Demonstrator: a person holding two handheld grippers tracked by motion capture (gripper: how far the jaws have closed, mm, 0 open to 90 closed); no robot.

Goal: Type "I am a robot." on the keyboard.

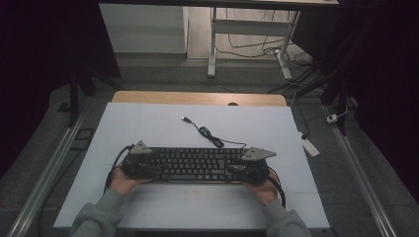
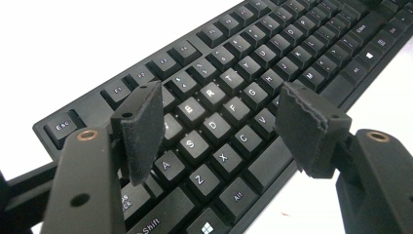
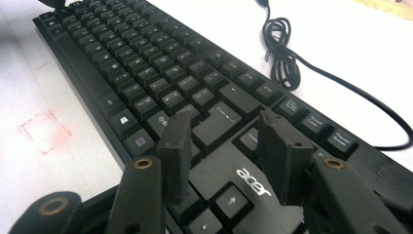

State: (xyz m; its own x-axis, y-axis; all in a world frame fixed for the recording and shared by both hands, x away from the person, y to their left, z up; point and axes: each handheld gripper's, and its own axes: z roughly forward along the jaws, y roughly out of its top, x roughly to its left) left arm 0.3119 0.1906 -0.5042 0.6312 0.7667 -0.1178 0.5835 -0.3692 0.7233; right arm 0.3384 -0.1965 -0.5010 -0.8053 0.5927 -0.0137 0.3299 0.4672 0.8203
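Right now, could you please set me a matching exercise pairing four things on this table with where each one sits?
Things:
1. left hand-held gripper
2. right hand-held gripper
3. USB plug
4. coiled cable

Places:
A. on the table behind the keyboard, about midway
B. at the keyboard's Esc end
C. farthest from the person, on the white table
D. at the keyboard's arrow-key end

Pairs: 1-B, 2-D, 3-C, 4-A

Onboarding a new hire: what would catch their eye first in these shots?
A black keyboard lies across the near middle of the pale table, with the left gripper over its left end and the right gripper over its right end, jaws of both apart above the keys. Its coiled USB cable trails toward the far edge.
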